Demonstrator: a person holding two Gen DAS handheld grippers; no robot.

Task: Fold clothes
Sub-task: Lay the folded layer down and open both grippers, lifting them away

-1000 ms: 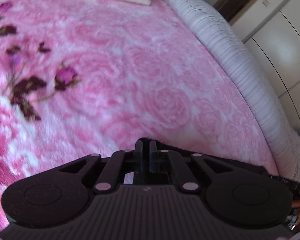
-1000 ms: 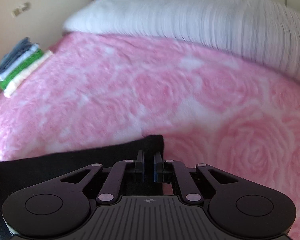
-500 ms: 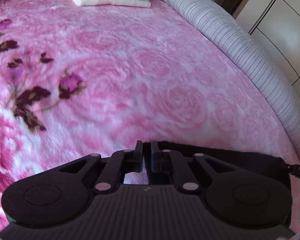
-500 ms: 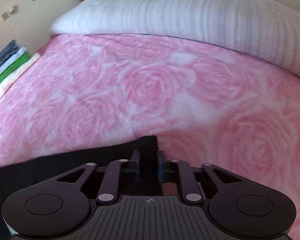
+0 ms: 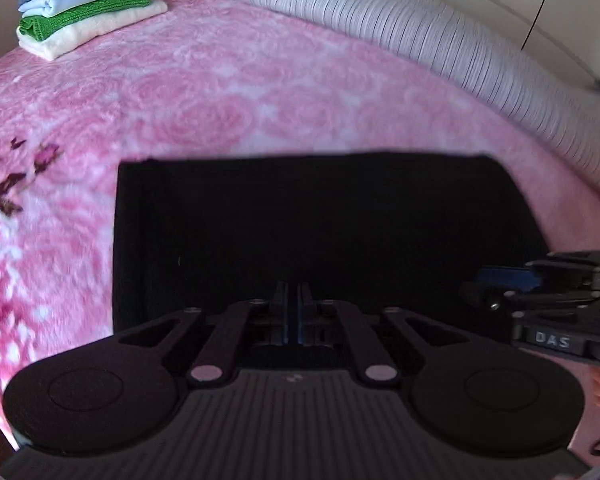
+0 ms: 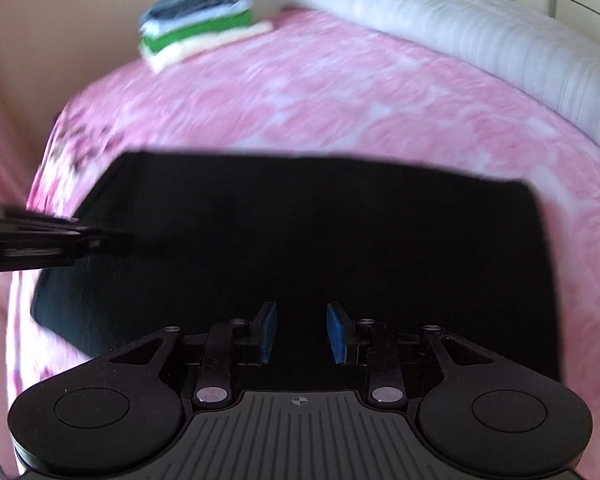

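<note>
In the left wrist view, a black garment (image 5: 320,232) lies flat as a folded rectangle on the pink rose blanket (image 5: 220,92) of the bed. The left gripper (image 5: 292,304) is above its near edge, fingers clenched with nothing visible between them. A stack of folded clothes (image 5: 88,4) is far behind.

In the right wrist view, the right gripper (image 6: 301,330) has just been opening; its fingers (image 6: 268,330) stand released above the garment, which is no longer pinched.

My matt black plastic left tool (image 5: 293,300) sits over a matt black cloth garment (image 5: 320,220) on a fluffy pink blanket (image 5: 220,92), beside a ribbed grey-white quilt (image 5: 420,28).
</note>
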